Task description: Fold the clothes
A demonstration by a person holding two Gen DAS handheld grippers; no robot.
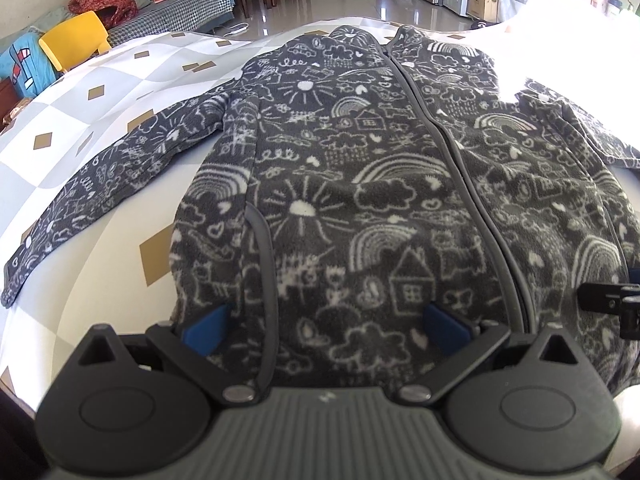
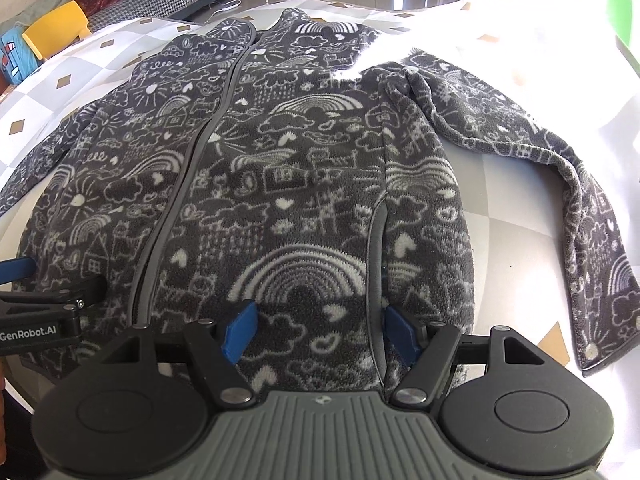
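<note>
Left wrist view looks down on a dark fleece jacket (image 1: 360, 168) spread flat, front up, zip (image 1: 452, 152) closed, on a checked sheet (image 1: 120, 92). Left gripper (image 1: 326, 326) hangs over the jacket's hem, left of the zip, jaws wide apart with nothing pinched; whether the blue pads (image 1: 204, 328) touch the fleece is hard to say. One sleeve (image 1: 100, 184) stretches out from the jacket to the left. Right of the zip, at the frame edge, a bit of the other tool shows.

Over on the right wrist view, the right gripper (image 2: 320, 334) sits above the hem on the far side of the zip, jaws parted too, not clamping. The other sleeve (image 2: 540, 168) bends away from the jacket's right shoulder and runs down beside the body. Beyond the jacket's collar, a yellow chair (image 1: 76, 40) stands past the sheet.
</note>
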